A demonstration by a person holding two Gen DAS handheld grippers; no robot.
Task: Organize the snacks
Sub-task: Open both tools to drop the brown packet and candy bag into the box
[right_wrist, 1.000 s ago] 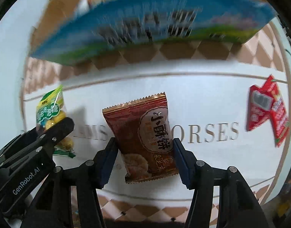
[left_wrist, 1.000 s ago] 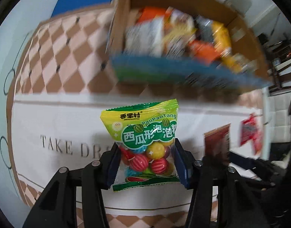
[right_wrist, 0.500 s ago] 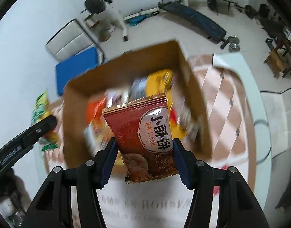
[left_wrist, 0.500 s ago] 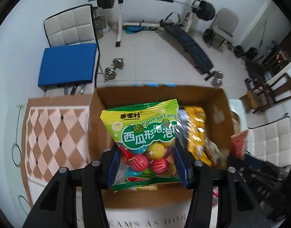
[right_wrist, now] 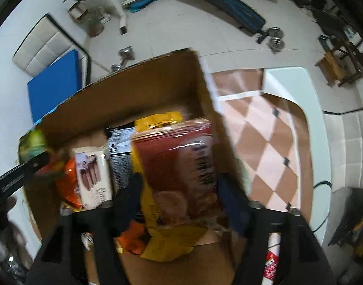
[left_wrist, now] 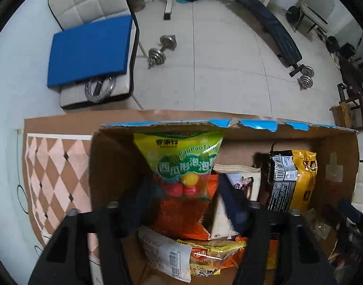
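An open cardboard box (left_wrist: 110, 166) holds several snack packets. Over its left part, my left gripper (left_wrist: 185, 201) points straight down and its jaws are opening. A green bag of watermelon gum balls (left_wrist: 181, 156) hangs loose between them, clear of both pads. In the right wrist view the box (right_wrist: 145, 90) lies below my right gripper (right_wrist: 180, 198), whose jaws are also opening. A blurred red-brown biscuit packet (right_wrist: 179, 163) sits between them with small gaps at the pads. The left gripper's finger (right_wrist: 20, 173) shows at the left edge.
In the box lie a yellow and black packet (left_wrist: 293, 180), a white packet with a picture (left_wrist: 243, 180) and orange packets (left_wrist: 179, 216). The checked tablecloth (left_wrist: 50, 178) surrounds the box. A red packet (right_wrist: 271, 266) lies on the table. Beyond stand a chair with a blue pad (left_wrist: 91, 49) and gym gear.
Both grippers moved from over the tablecloth to over the box. Each held its packet firmly before; now the jaws have spread and both packets have slipped lower into the box.
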